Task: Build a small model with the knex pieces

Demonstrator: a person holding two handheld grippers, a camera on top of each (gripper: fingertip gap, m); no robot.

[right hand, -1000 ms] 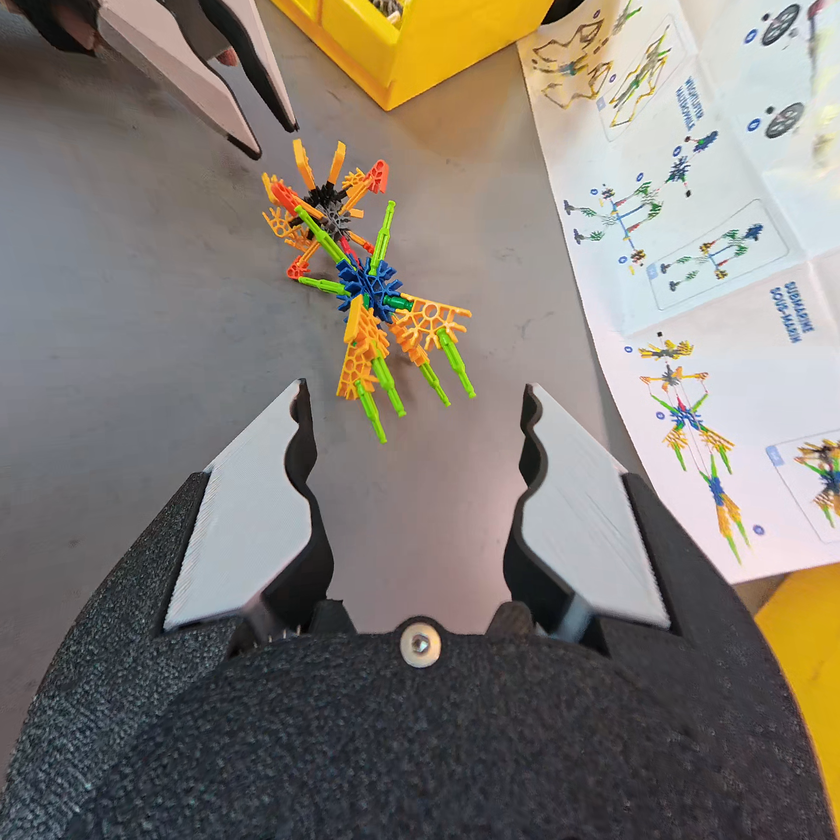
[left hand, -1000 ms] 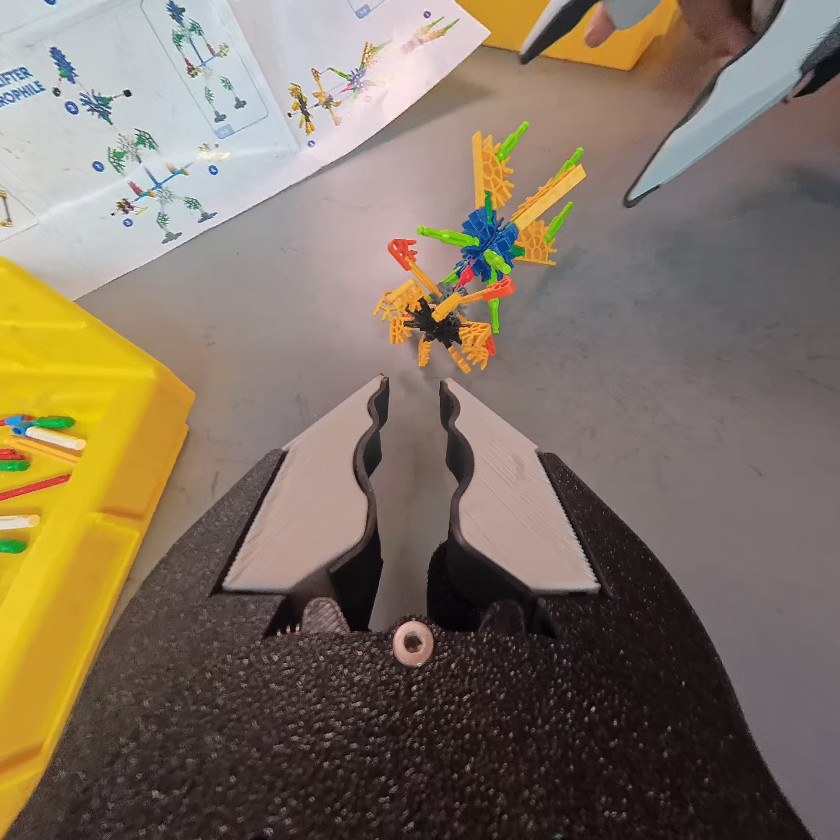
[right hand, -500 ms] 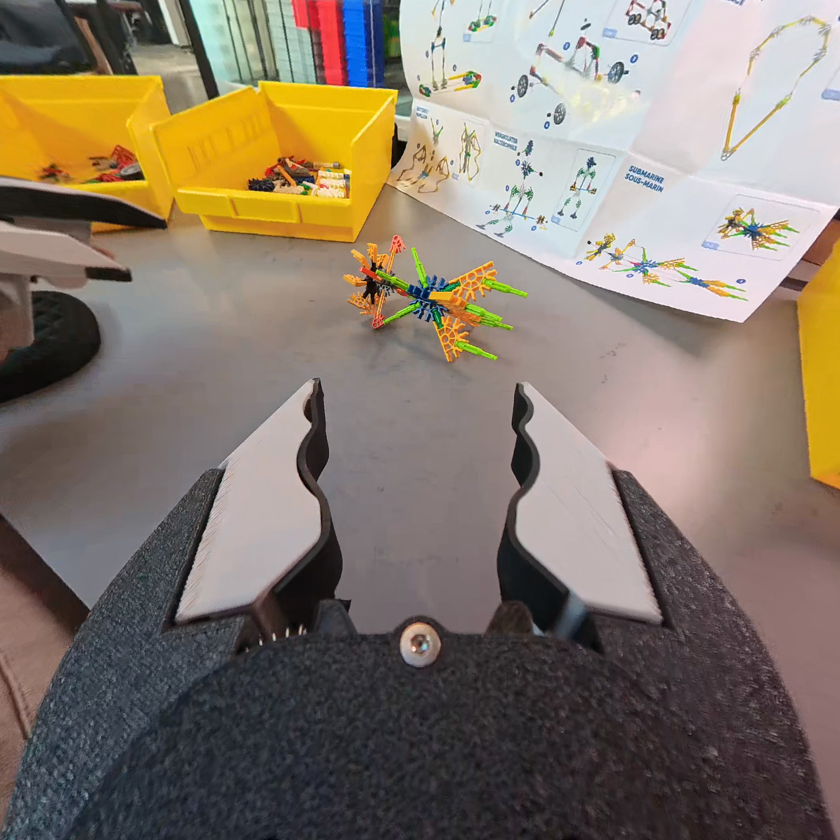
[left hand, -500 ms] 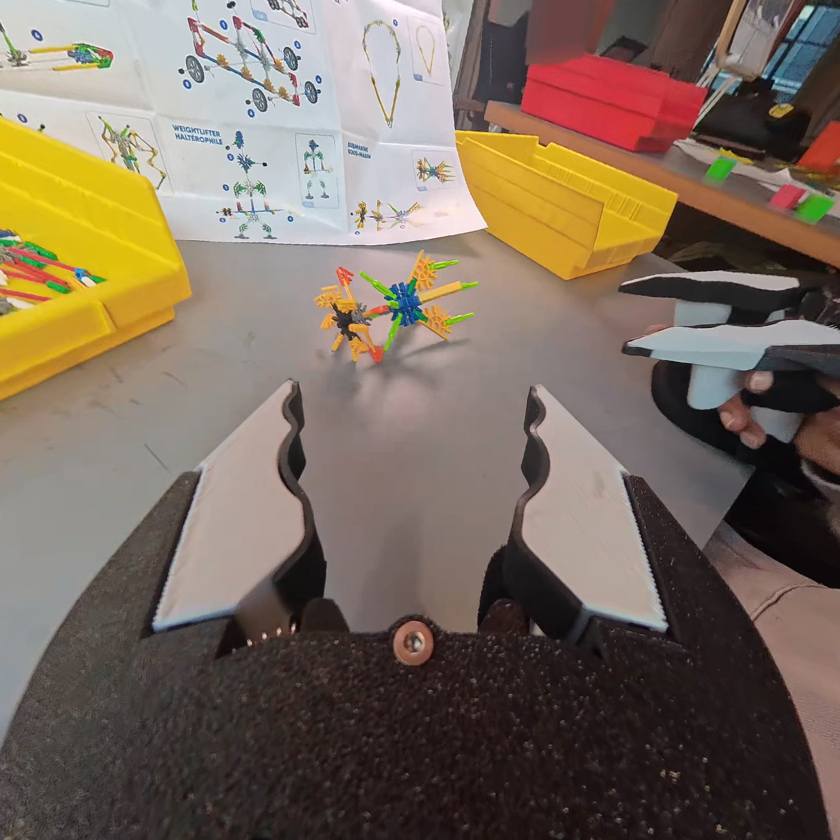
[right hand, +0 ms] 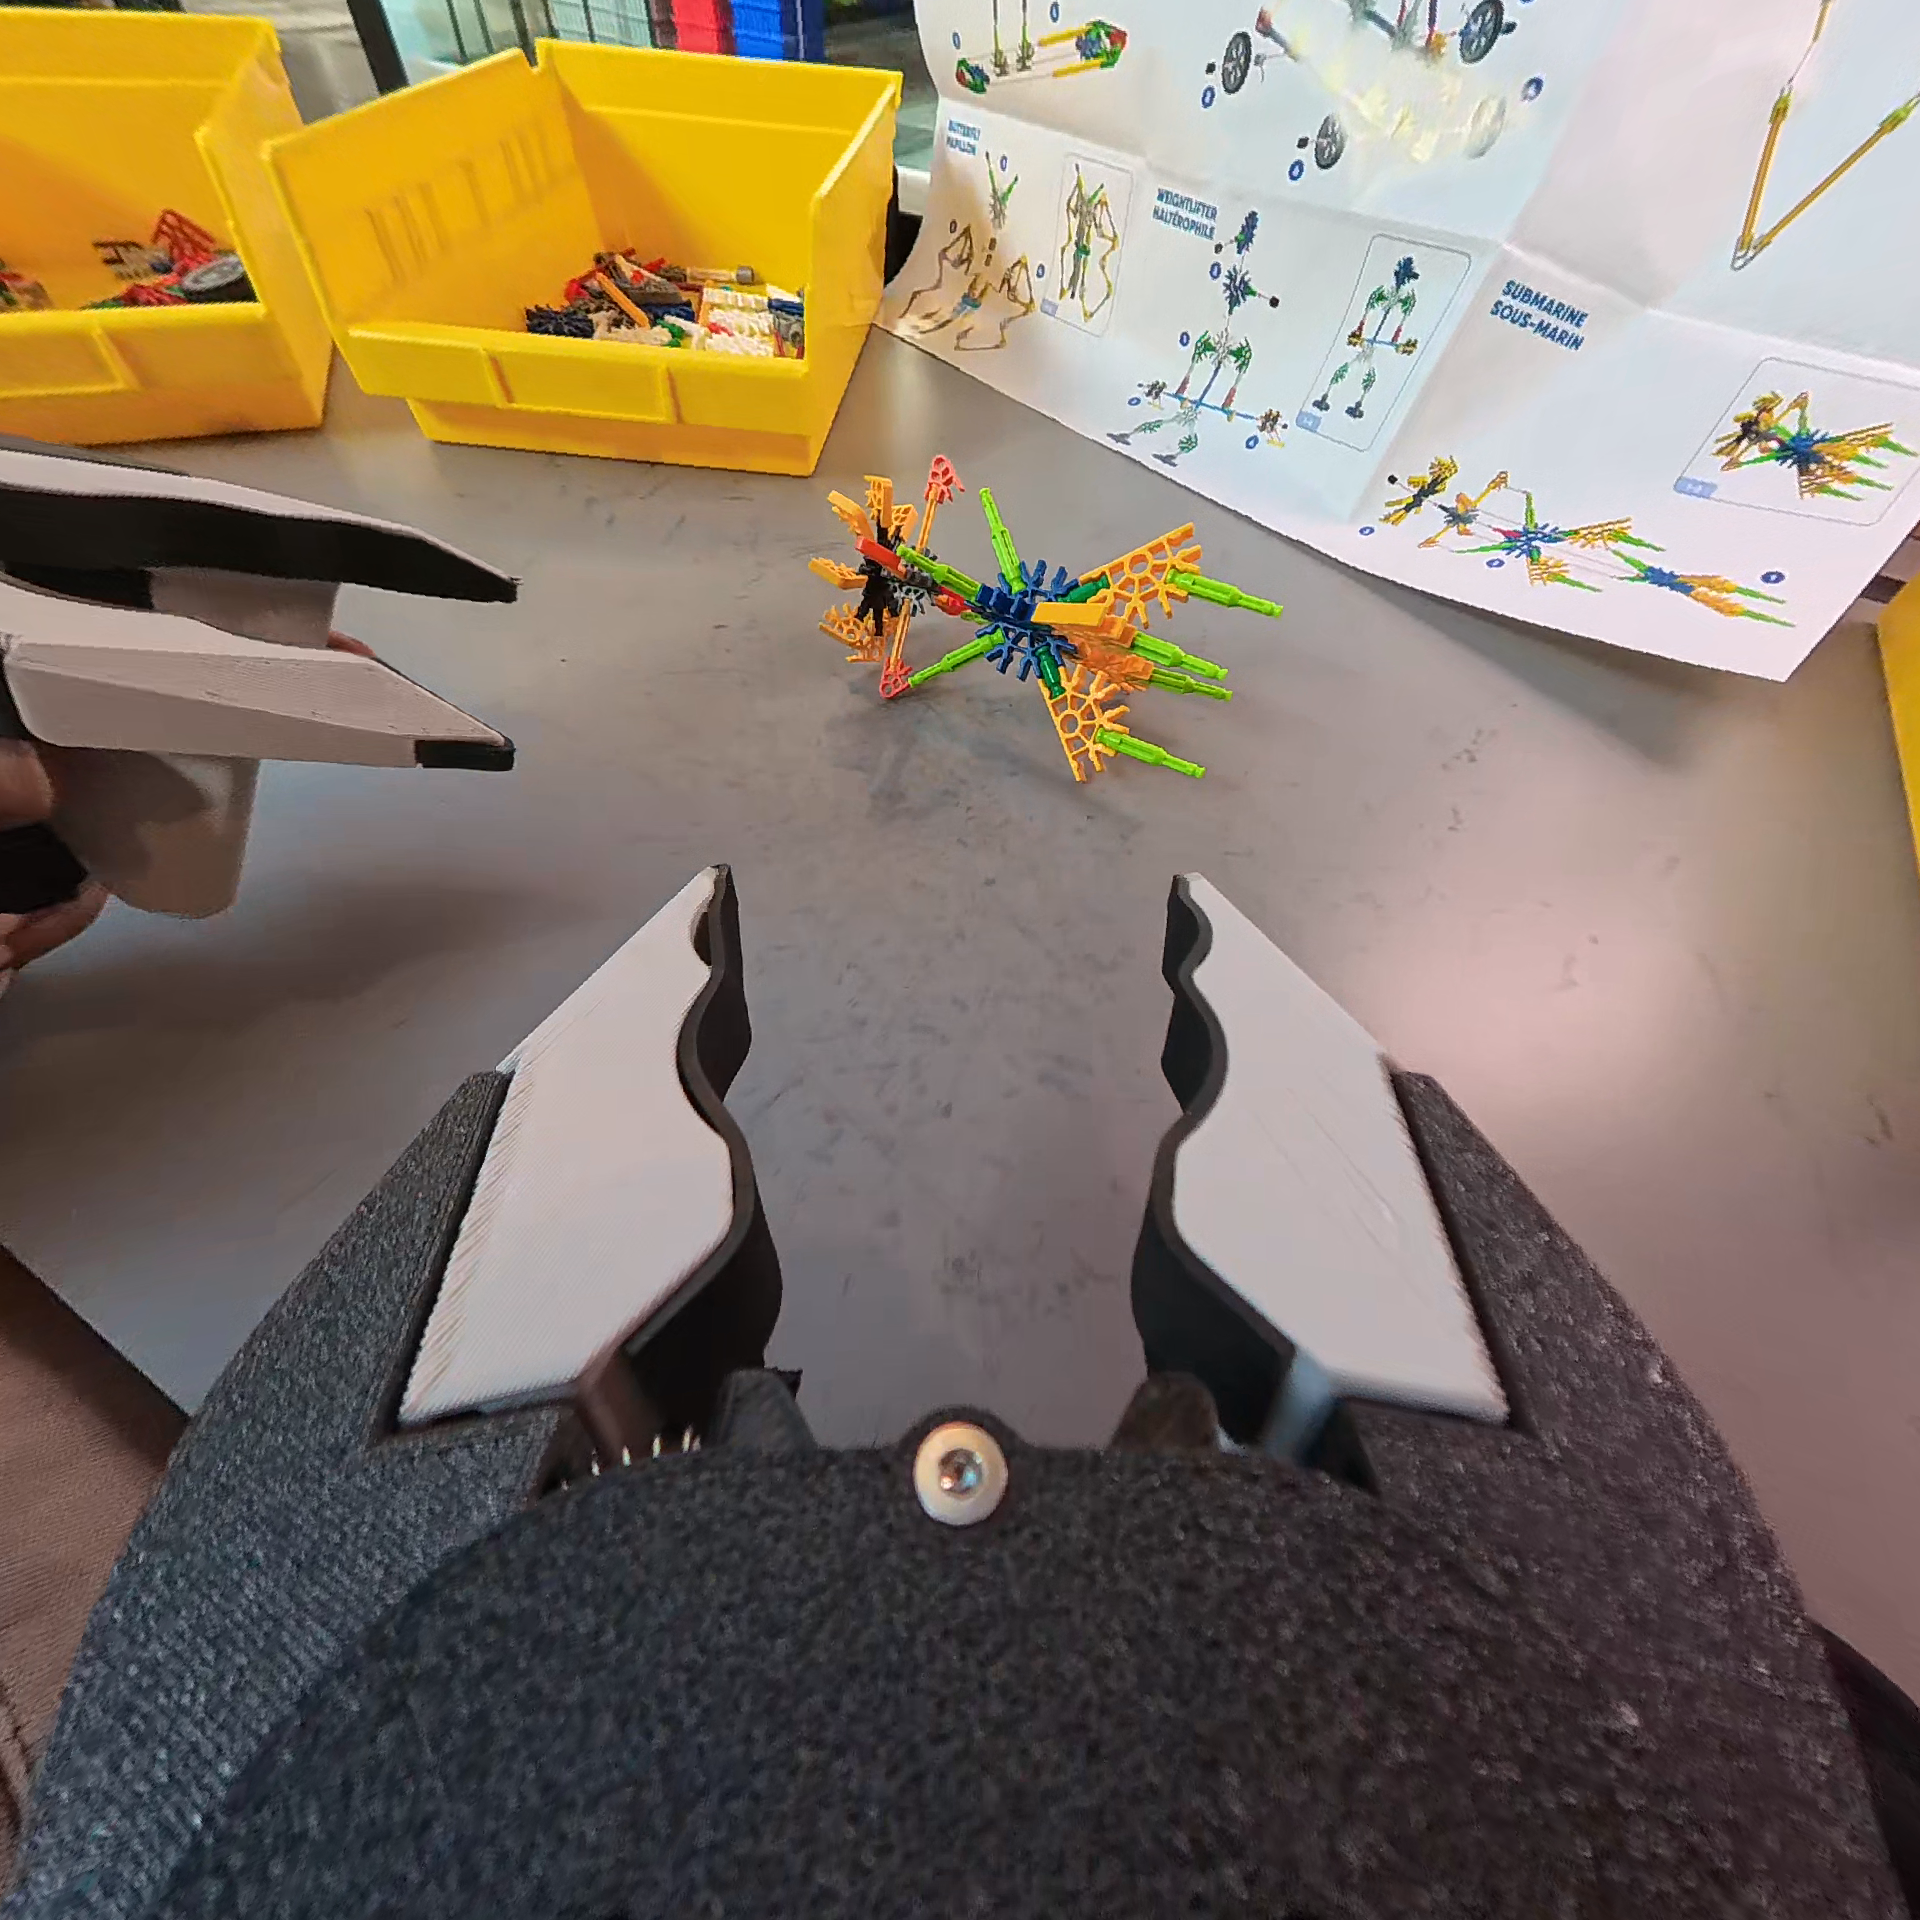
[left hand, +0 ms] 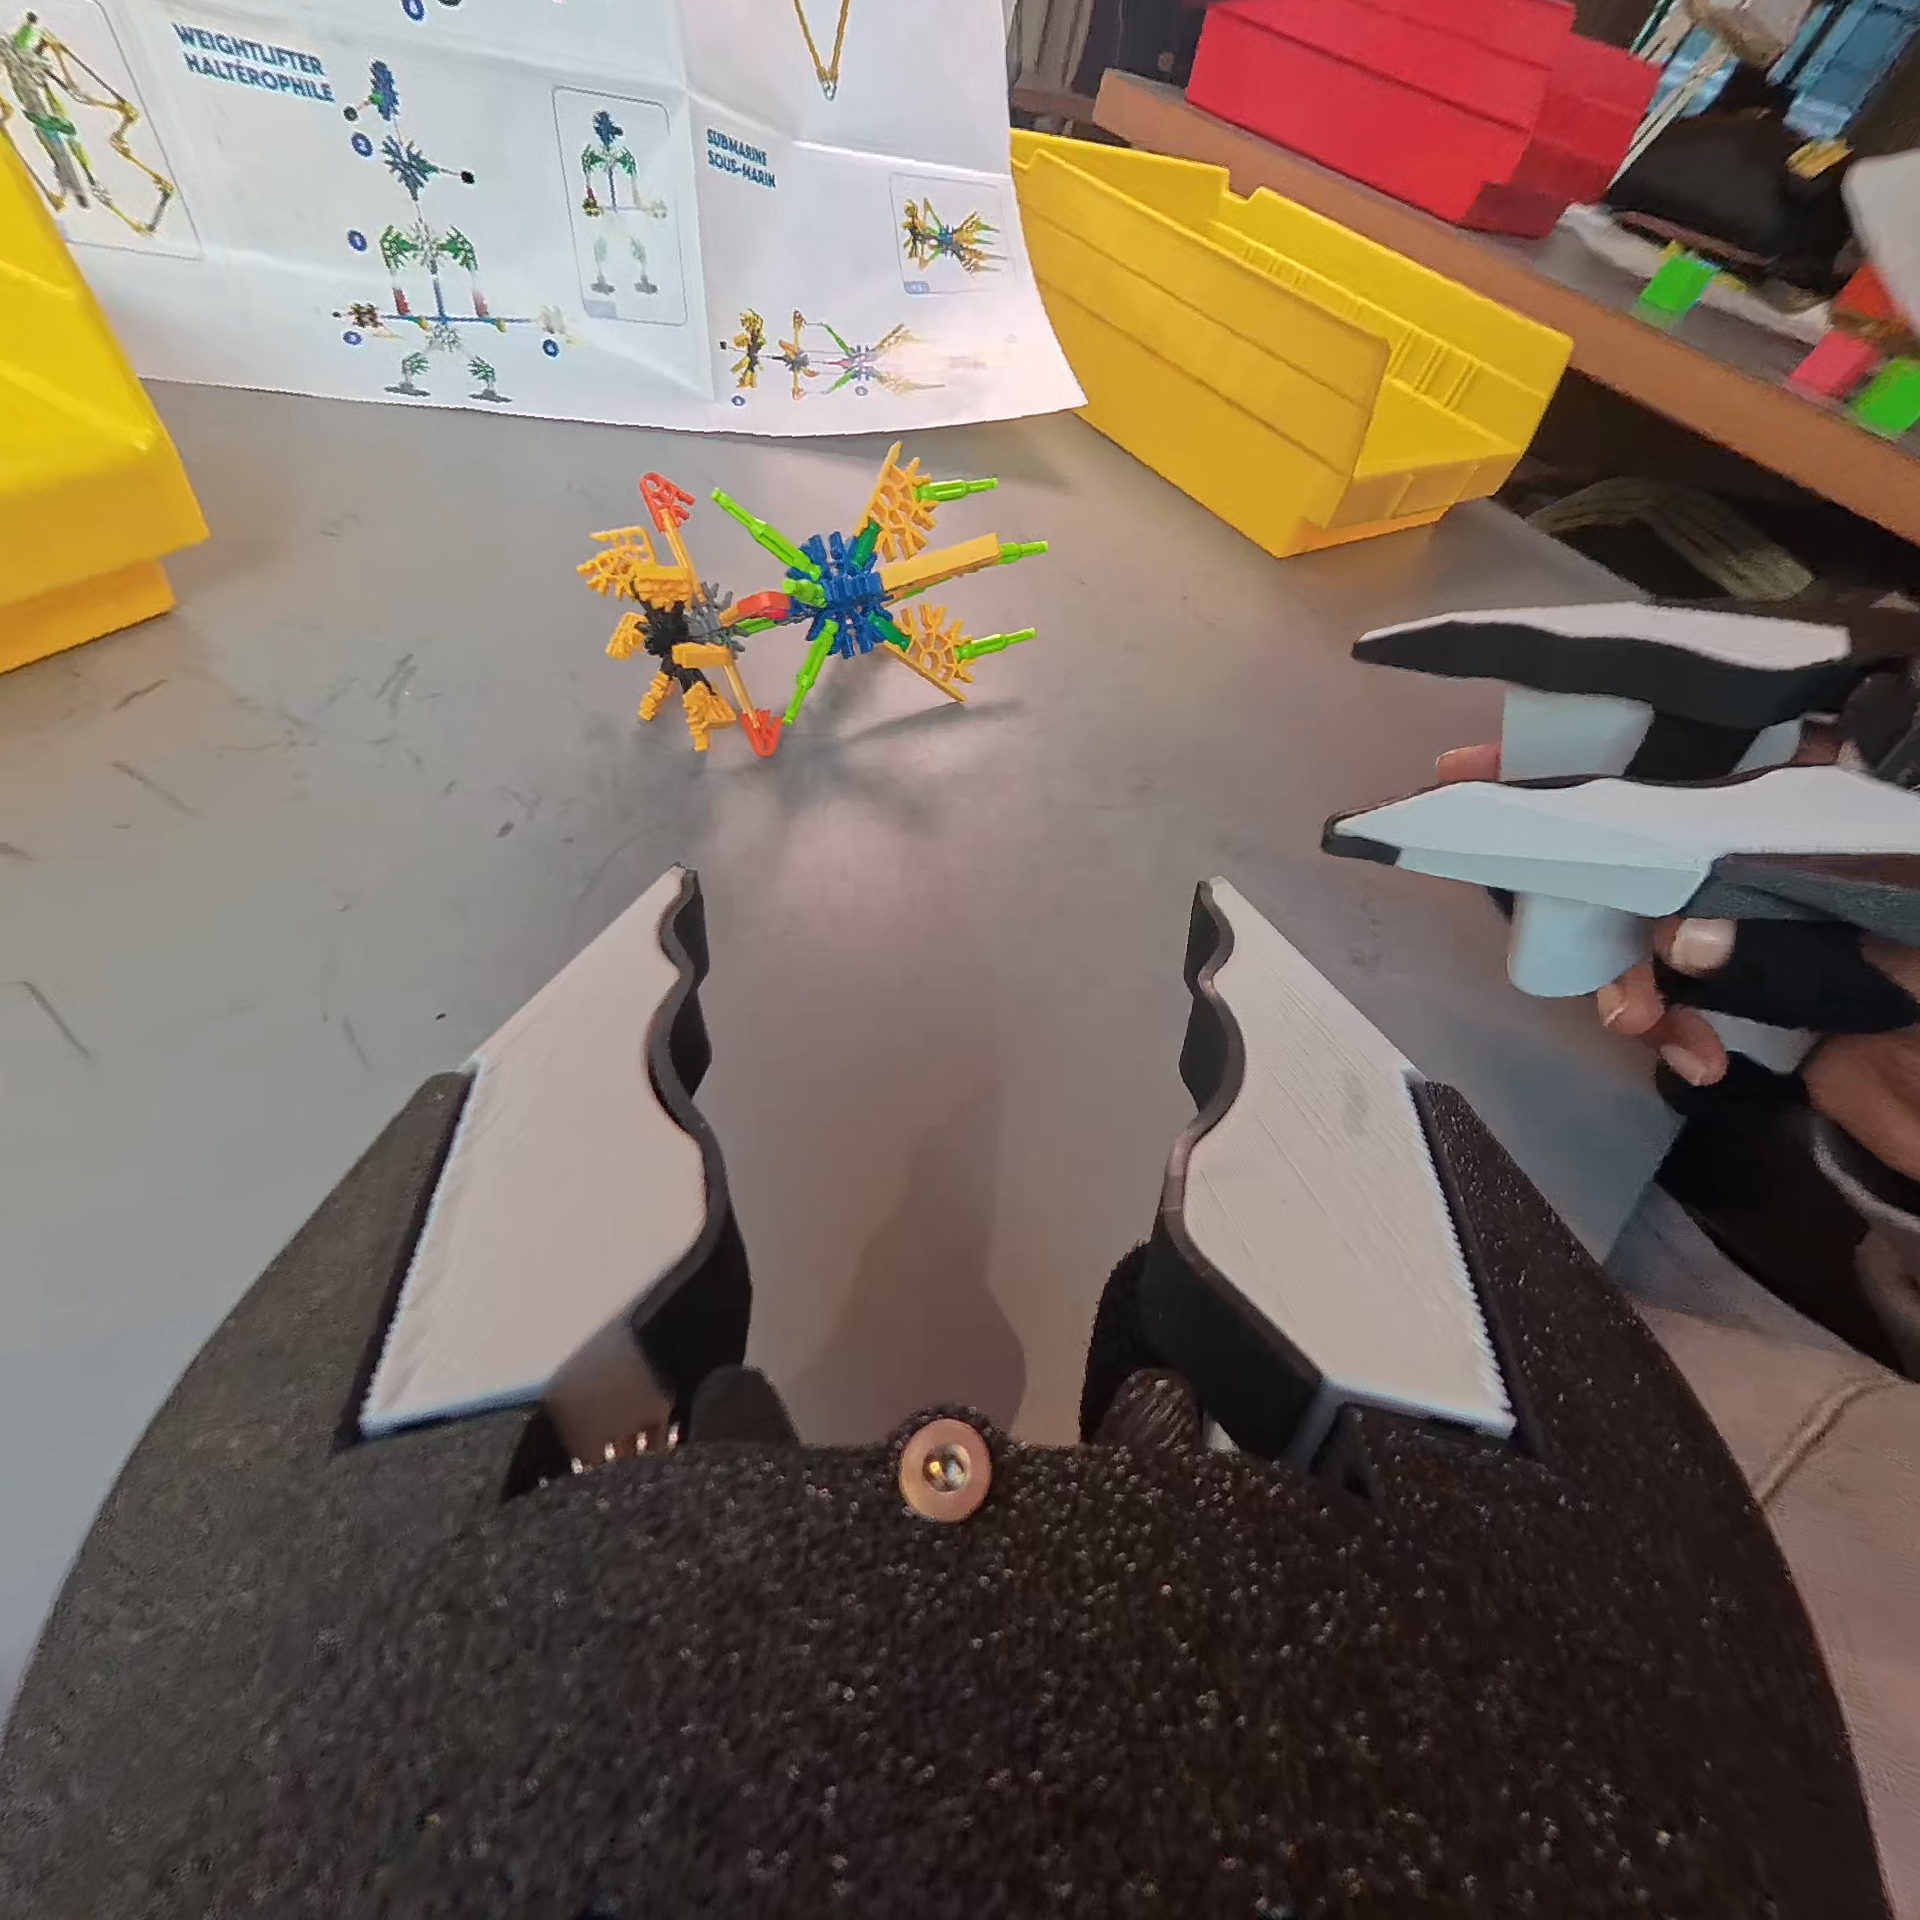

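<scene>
On the grey workbench [left hand: 312, 831] a light, spiky rod-and-connector model [left hand: 810, 608] stands untouched — probably fragile, best pinched at its blue hub — left gripper [left hand: 940, 894] and right gripper [right hand: 945, 894] both spread wide, empty.

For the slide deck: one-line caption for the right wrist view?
Open right claw faces a rod-and-connector toy model on the grey table.

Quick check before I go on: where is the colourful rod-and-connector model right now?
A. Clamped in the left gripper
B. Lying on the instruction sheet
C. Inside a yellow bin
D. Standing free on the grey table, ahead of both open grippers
D: the model stands on the grey table, clear of the open left gripper and open right gripper, and short of the instruction sheet.
</scene>
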